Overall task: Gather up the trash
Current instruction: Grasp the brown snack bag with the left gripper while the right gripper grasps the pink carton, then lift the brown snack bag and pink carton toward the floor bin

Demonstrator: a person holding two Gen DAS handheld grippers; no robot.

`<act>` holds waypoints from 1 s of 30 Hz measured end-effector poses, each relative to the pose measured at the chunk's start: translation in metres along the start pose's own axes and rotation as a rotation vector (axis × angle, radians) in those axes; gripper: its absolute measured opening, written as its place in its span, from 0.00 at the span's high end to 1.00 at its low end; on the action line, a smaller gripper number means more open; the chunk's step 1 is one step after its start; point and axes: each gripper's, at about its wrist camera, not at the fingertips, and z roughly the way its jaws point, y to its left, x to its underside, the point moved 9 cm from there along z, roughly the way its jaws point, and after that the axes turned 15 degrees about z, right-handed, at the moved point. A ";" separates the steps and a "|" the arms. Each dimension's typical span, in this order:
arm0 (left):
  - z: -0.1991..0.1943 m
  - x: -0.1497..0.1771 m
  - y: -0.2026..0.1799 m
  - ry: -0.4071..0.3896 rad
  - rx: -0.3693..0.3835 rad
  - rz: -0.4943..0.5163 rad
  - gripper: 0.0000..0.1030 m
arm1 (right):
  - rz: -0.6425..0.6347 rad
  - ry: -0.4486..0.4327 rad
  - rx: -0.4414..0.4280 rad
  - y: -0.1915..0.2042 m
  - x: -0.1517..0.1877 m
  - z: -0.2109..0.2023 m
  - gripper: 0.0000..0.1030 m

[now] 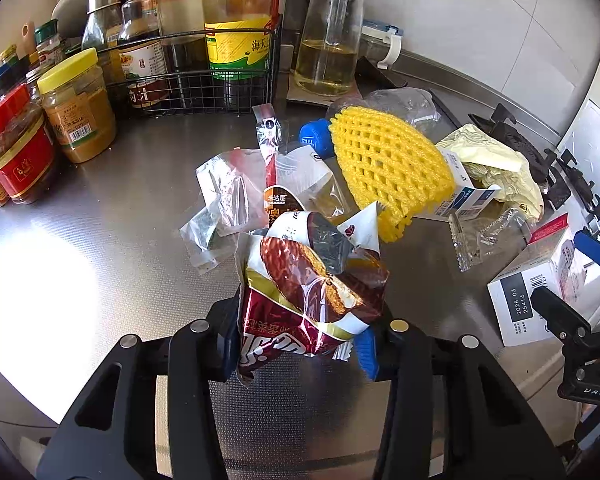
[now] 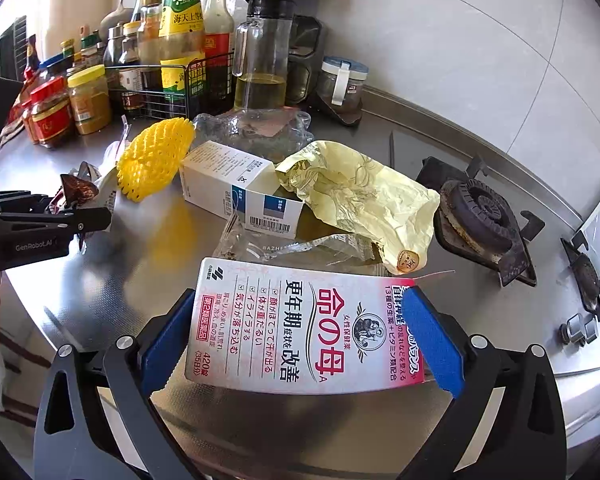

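Observation:
My left gripper (image 1: 300,344) is shut on a crumpled brown and red snack wrapper (image 1: 312,280), which sticks up between its blue pads above the steel counter (image 1: 120,240). My right gripper (image 2: 300,332) holds a pink and white medicine box (image 2: 300,328) by its two short sides, with a blue pad against each. More trash lies behind in a heap: a yellow foam net (image 1: 388,168), a small blue and white carton (image 2: 236,196), a crumpled yellow paper wrapper (image 2: 364,200), clear plastic wrappers (image 1: 228,200) and a crushed clear bottle with a blue cap (image 1: 316,138).
Condiment jars (image 1: 76,112) and a wire rack of sauce bottles (image 1: 192,60) line the back left. A tall glass oil bottle (image 1: 328,40) stands behind the heap. A gas burner (image 2: 480,216) and hob knobs (image 2: 580,328) sit on the right.

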 end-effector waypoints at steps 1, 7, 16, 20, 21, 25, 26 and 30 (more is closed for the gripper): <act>-0.001 0.000 0.000 -0.004 0.000 0.003 0.59 | -0.003 -0.006 -0.007 0.002 -0.001 -0.003 0.14; -0.008 0.000 -0.004 -0.018 0.012 0.020 0.62 | -0.012 -0.020 -0.015 0.008 -0.002 -0.012 0.31; -0.015 0.004 -0.014 -0.020 0.033 0.051 0.64 | 0.069 -0.024 -0.039 -0.006 0.011 -0.039 0.37; -0.014 0.005 -0.020 -0.017 0.044 0.067 0.64 | 0.102 -0.017 -0.014 -0.018 0.025 -0.049 0.26; -0.013 0.005 -0.022 -0.016 0.047 0.072 0.64 | 0.112 -0.015 -0.007 -0.021 0.028 -0.050 0.22; -0.009 0.010 -0.025 -0.004 0.055 0.090 0.64 | 0.182 -0.008 0.022 -0.036 0.038 -0.055 0.12; -0.007 0.011 -0.026 0.001 0.056 0.094 0.64 | 0.216 0.003 0.019 -0.039 0.041 -0.055 0.08; -0.005 0.012 -0.026 0.003 0.057 0.109 0.65 | 0.319 0.028 -0.022 -0.040 0.049 -0.056 0.05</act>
